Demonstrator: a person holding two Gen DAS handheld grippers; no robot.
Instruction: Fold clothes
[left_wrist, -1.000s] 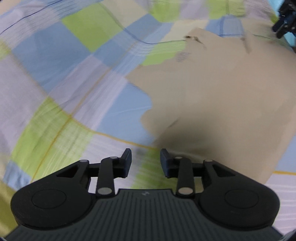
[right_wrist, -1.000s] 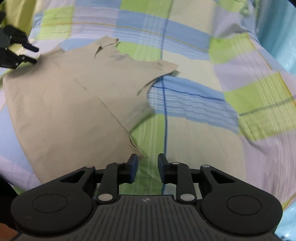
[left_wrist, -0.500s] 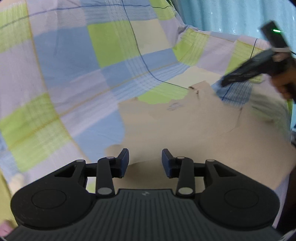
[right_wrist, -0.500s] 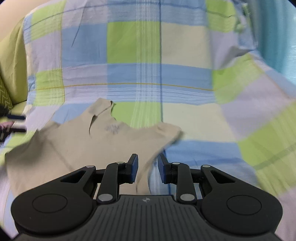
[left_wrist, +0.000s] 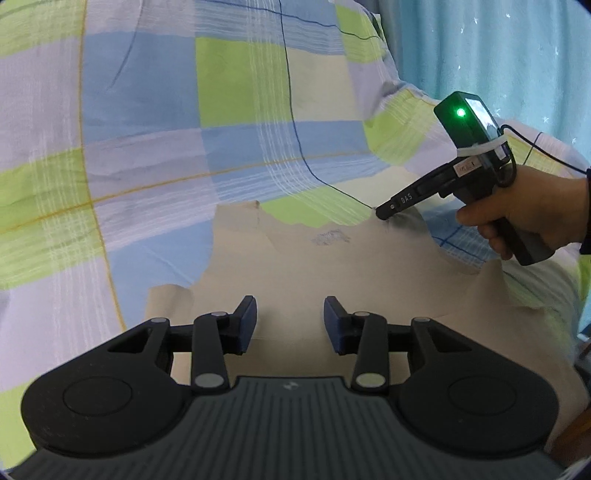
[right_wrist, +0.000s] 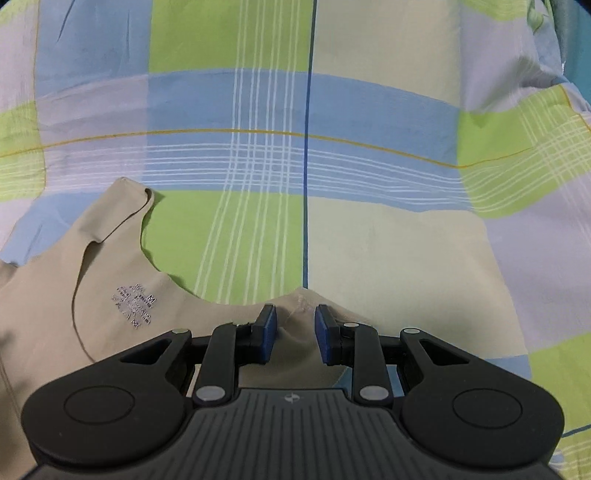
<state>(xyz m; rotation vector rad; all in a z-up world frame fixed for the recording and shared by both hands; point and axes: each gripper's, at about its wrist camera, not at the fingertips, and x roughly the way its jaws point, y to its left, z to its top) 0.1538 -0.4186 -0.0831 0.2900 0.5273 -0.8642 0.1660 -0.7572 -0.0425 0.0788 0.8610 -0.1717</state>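
Observation:
A beige sleeveless top (left_wrist: 314, 273) lies flat on a checked bedsheet (left_wrist: 221, 110), neckline away from me. My left gripper (left_wrist: 290, 319) is open and empty, low over the top's left side. My right gripper (right_wrist: 293, 326) is open with its jaws either side of the top's right shoulder strap (right_wrist: 299, 299), not closed on it. In the left wrist view the right gripper (left_wrist: 380, 213) shows with its tip at that strap. A printed size label (right_wrist: 135, 302) sits inside the neckline.
The blue, green and cream checked sheet (right_wrist: 332, 129) covers the whole bed. A turquoise curtain (left_wrist: 498, 55) hangs behind the bed at the right. The sheet bunches at the far right corner (right_wrist: 543, 66).
Both grippers moved up toward the top's neckline. The right gripper came down onto the right shoulder strap. The left gripper now hovers over the top's left part. Both stayed open.

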